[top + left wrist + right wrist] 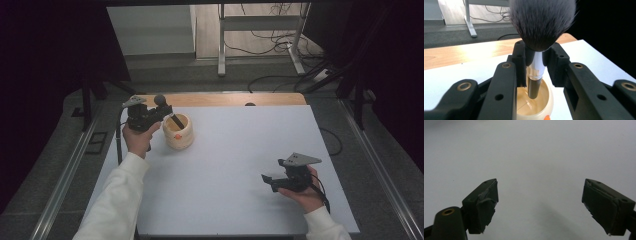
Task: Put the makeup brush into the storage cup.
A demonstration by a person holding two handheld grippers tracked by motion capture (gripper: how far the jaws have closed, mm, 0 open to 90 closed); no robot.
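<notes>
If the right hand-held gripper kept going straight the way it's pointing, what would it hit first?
Most likely the bare white tabletop. The right hand-held gripper, jaws wide apart, looks along empty surface with nothing between or ahead of them. Depth is hard to judge, so where it would touch is unclear.

Lighting was even overhead on the white table (240, 165); surroundings were dark. Glare fell on the wooden strip (461, 53) in the left gripper view. The brush head (542, 21) was slightly soft. The right gripper view was dim, greyish, with faint shadows.
</notes>
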